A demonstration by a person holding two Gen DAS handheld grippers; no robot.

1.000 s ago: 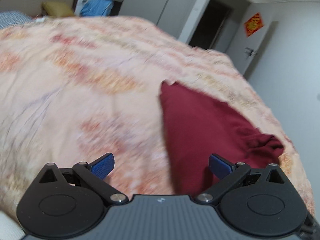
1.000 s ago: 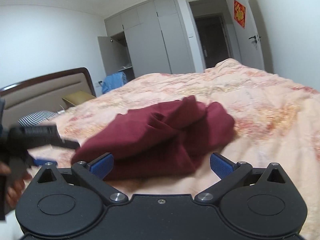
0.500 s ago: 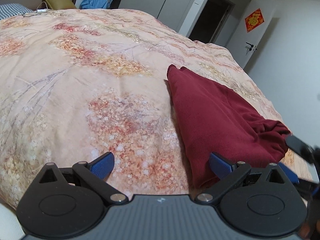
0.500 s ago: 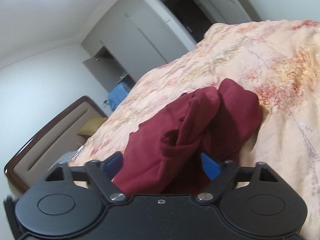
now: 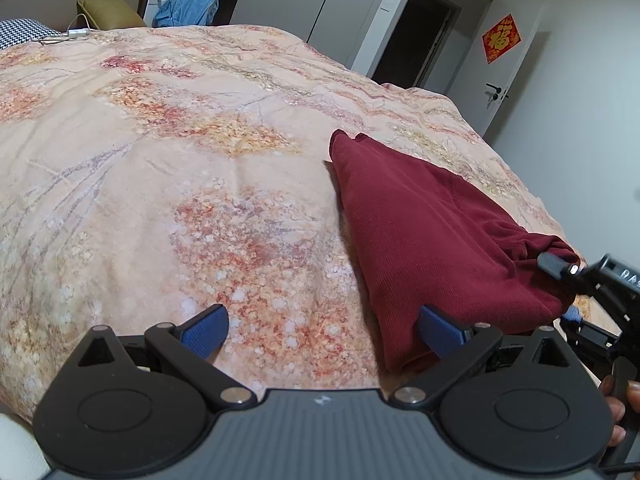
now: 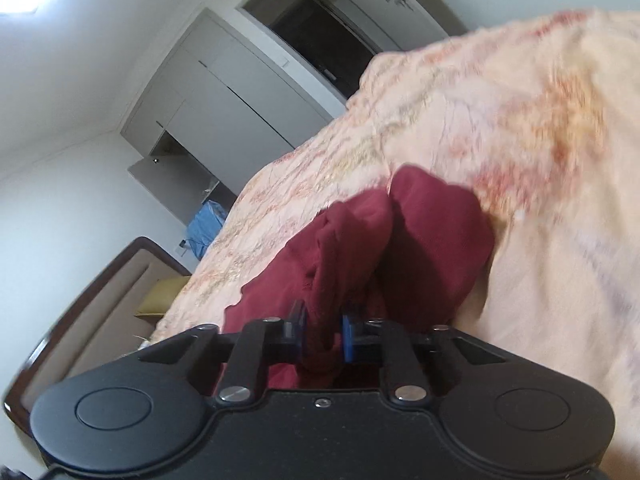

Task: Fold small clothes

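Note:
A dark red garment [image 5: 432, 232] lies folded lengthwise on the floral bedspread [image 5: 180, 168], its bunched end toward the right edge of the bed. My left gripper [image 5: 322, 330] is open just above the bedspread, and its right pad [image 5: 440, 328] is at the garment's near edge. My right gripper [image 6: 323, 330] is rolled to one side and its jaws are closing, with a bunched fold of the garment [image 6: 344, 256] pinched between the blue pads. In the left wrist view the right gripper [image 5: 566, 288] grips the garment's bunched end.
A person's fingers [image 5: 616, 400] hold the right gripper's handle. At the bed's head are a padded headboard [image 6: 100, 300], an olive pillow [image 5: 108, 12] and a charging cable [image 5: 68, 34]. Blue cloth [image 5: 188, 8] hangs by the wardrobe [image 6: 224, 92]. A dark doorway [image 5: 416, 36] lies beyond the bed.
My right gripper rolled sideways, moved in over the garment's bunched end and closed from wide open onto a fold. It came into the left wrist view at the right. The left gripper stayed open.

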